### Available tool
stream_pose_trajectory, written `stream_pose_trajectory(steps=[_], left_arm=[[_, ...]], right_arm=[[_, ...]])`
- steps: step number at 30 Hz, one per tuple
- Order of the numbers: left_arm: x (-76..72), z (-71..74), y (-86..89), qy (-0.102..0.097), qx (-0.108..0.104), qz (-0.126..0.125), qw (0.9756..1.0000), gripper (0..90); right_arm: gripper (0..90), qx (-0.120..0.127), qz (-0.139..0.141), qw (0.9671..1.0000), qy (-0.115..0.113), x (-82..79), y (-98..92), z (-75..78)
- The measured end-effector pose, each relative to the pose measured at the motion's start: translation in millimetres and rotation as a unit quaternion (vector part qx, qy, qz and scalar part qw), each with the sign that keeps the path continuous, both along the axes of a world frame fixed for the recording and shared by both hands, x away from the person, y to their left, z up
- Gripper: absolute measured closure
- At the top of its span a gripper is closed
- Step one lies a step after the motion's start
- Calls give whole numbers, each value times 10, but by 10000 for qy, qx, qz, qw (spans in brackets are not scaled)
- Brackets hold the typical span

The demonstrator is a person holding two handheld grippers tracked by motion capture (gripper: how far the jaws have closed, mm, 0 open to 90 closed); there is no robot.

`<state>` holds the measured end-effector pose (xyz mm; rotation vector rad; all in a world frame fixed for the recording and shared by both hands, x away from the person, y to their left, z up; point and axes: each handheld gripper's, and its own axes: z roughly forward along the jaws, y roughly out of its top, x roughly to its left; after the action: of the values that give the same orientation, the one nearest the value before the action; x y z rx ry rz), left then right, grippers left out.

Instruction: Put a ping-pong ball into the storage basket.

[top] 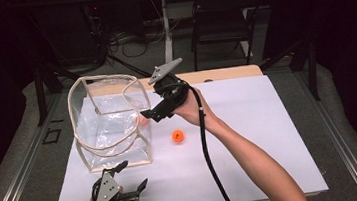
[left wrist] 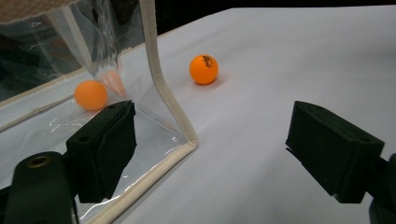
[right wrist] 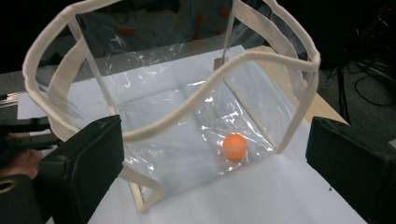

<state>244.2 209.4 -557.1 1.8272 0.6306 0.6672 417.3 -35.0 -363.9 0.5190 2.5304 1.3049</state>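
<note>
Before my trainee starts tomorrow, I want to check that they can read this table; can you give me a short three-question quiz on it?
1. How many orange balls are there?
2. True or false: one ball lies inside the clear bag.
3. The right hand-held gripper is: A) shut on a ball, B) open beside the bag's rim, C) resting on the table.

Key: 1. Two; the other ball lies on the white sheet. 2. True. 3. B.
</note>
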Motion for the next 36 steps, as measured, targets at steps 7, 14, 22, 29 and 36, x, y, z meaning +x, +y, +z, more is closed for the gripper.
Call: stream_pose_trajectory(steps=[7, 14, 22, 29, 36], left_arm=[[-6, 6, -7, -16, 17, -14, 10000, 157], [10, -10, 9, 27, 6, 12, 10000, 157], [-2, 1, -1, -3, 4, -4, 10000, 157], [-1, -3, -21, 12, 19, -27, 10000, 157], [-19, 5, -1, -8, 19, -1, 10000, 157]], right_arm=[[39, 26, -165, 9998, 98, 8, -234, -137], [37, 89, -171, 9996, 199, -22, -402, -373], [36, 98, -251, 9992, 287, -103, -552, -606], [32, 141, -309, 9986, 396, -158, -631, -807], [29, 164, -332, 9980, 514, -219, -712, -980]])
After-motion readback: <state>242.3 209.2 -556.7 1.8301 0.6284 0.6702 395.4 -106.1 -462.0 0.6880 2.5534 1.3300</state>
